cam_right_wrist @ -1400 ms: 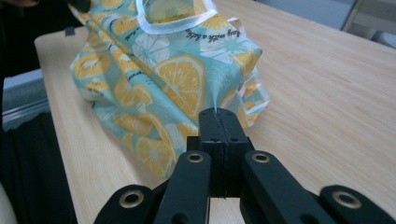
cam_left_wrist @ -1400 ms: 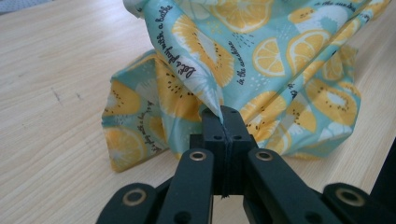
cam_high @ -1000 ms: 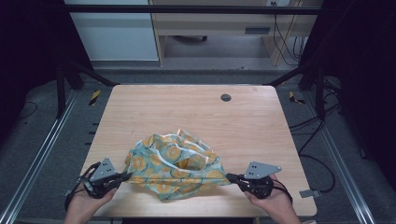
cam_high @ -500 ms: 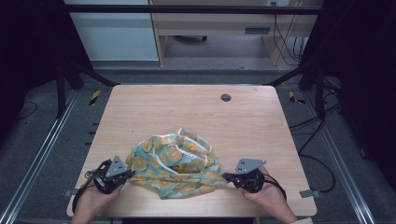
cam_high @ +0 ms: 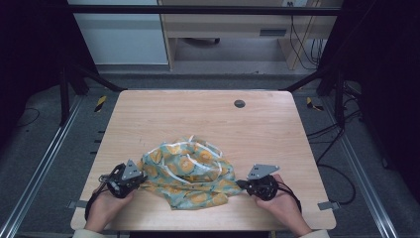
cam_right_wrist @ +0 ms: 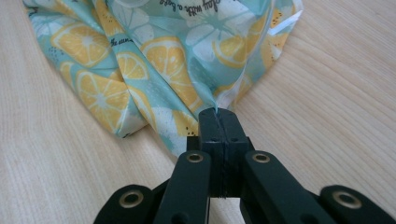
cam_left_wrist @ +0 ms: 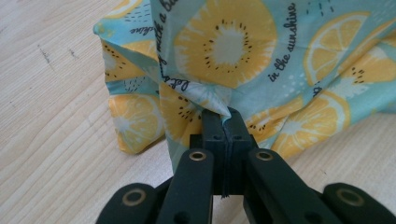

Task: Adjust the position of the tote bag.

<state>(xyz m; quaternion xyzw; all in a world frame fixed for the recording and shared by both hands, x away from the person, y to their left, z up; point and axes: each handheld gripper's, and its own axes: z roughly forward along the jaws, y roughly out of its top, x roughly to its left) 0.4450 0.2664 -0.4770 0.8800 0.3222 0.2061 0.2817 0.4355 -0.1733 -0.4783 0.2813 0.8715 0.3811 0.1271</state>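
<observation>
**Holding a lemon-print cloth by both ends**

Gripping from the near edge of the tabletop (cam_high: 148,114), the left tool (cam_high: 140,177) and the right tool (cam_high: 242,184) each have their jaws pressed together on a pinch of the lemon-print cloth (cam_high: 190,171). The cloth lies crumpled on the near half of the tabletop, between the two tools, its long axis running left to right from one tool to the other. Its near edge sags toward the person, and its far part bunches up in loose folds edged with white trim.

From the left gripper view, the left tool (cam_left_wrist: 224,121) bites a gathered point of fabric, and the cloth (cam_left_wrist: 224,42) fans out beyond it; printed words such as "in the sunshine" are readable there, which the high view is too coarse to show. From the right gripper view, the right tool (cam_right_wrist: 217,114) clamps a thin folded edge of the cloth (cam_right_wrist: 140,60), with pleats spreading away over the wood.

Farther off, the high view adds a small dark round cap (cam_high: 239,103) set in the tabletop, well apart from the cloth.
</observation>
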